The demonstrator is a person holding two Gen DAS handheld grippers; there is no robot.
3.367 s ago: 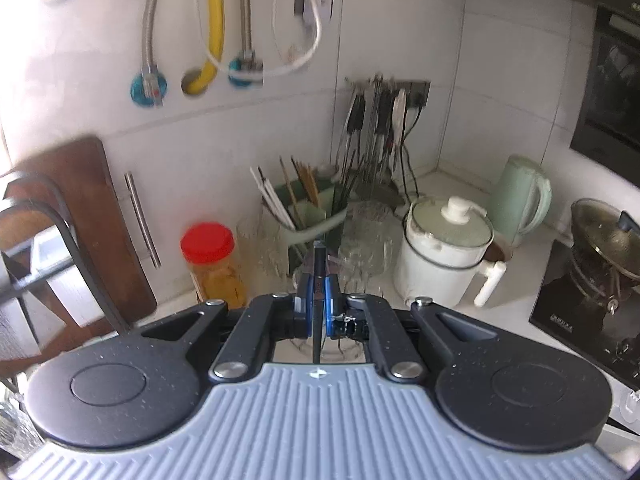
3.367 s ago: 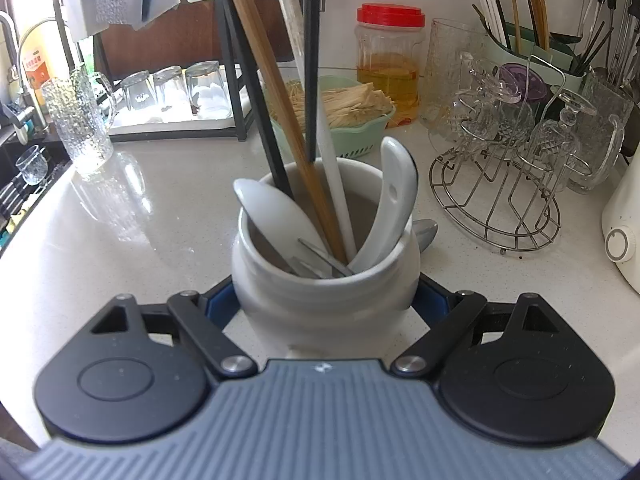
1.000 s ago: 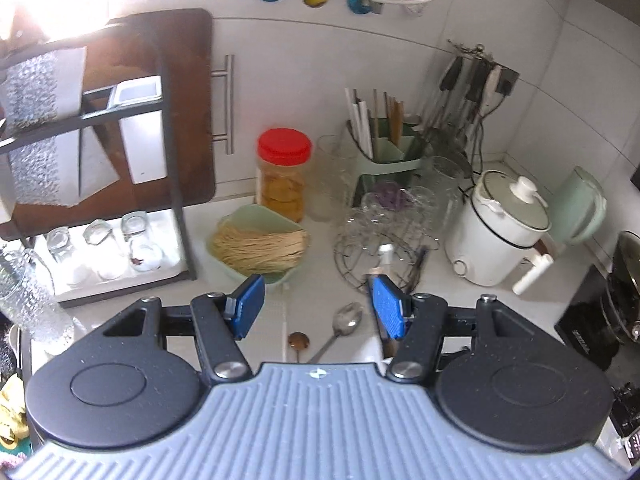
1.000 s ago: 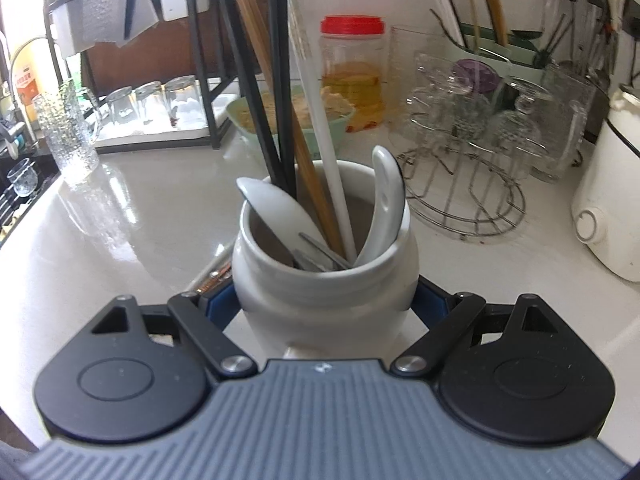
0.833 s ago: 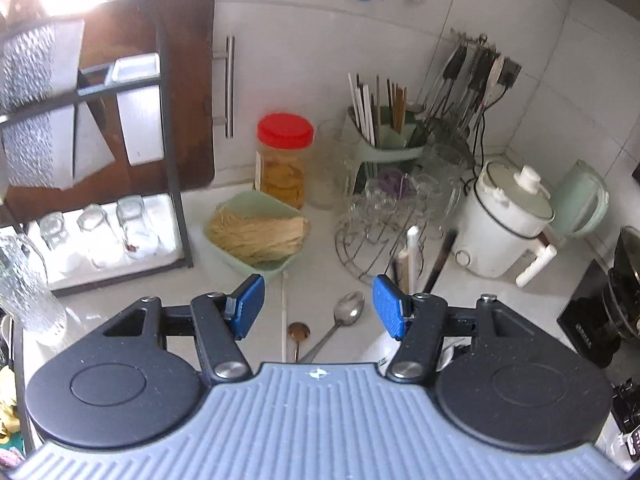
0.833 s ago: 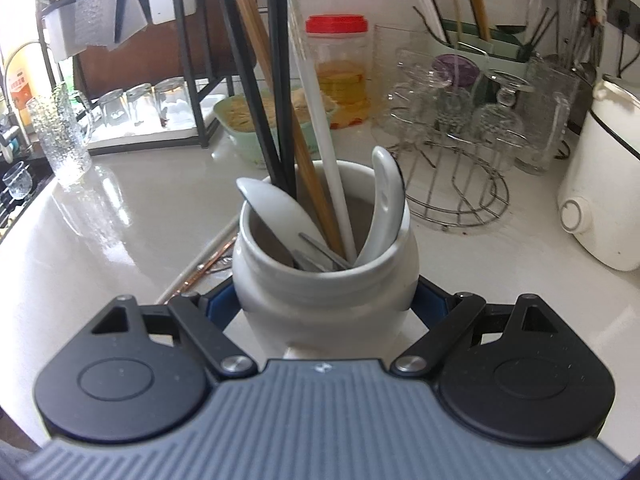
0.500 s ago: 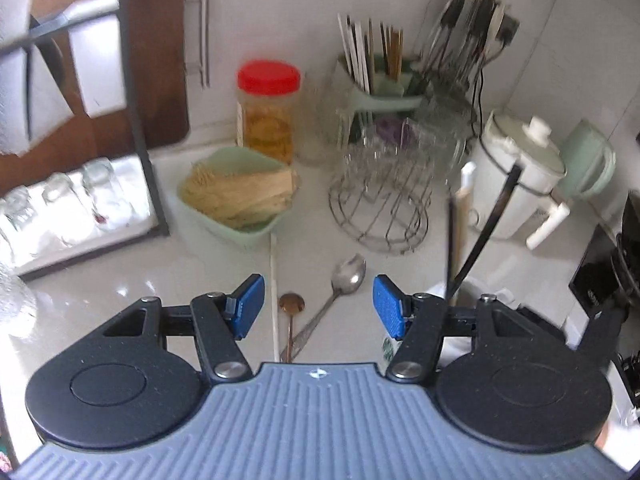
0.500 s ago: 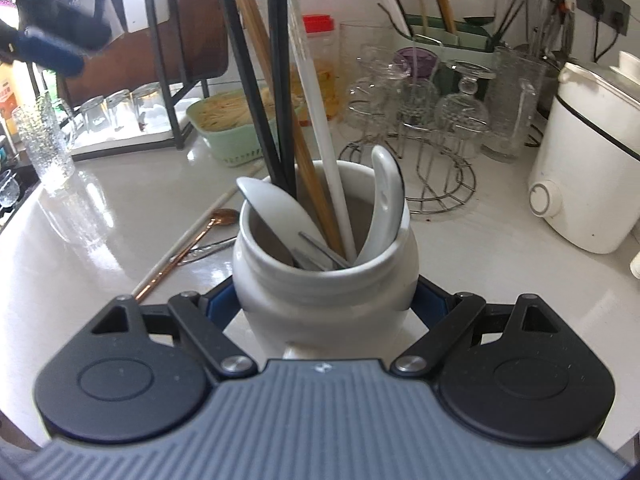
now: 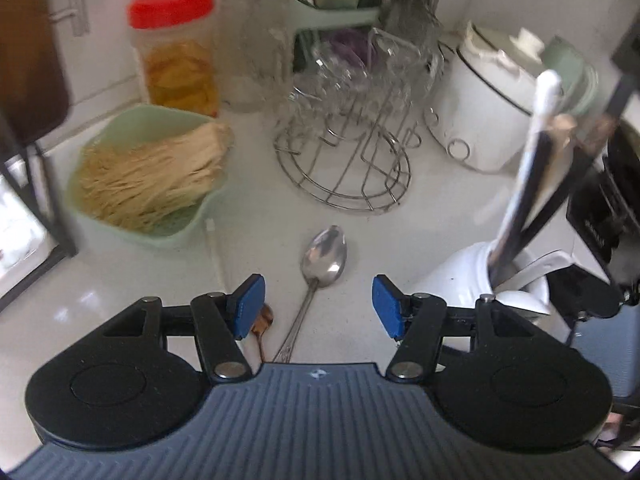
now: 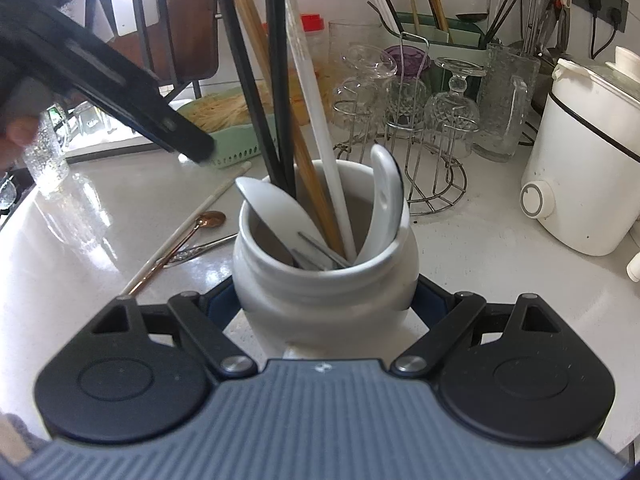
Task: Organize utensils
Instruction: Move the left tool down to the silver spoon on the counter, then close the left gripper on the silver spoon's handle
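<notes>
Your left tongs (image 9: 318, 306), apart and empty, sit over the spoon (image 9: 325, 254), handle running toward you; right tongs (image 10: 324, 306) clamp the jar (image 10: 324, 280).

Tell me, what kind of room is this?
Most likely a home kitchen: a white electric cooker on the counter, a white crock full of chopsticks and spoons, and glasses on a wire rack.

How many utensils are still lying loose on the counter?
3: a steel spoon between the open left gripper's fingers, a copper spoon beside it, and a white chopstick nearest the green basket. Others may be hidden.
</notes>
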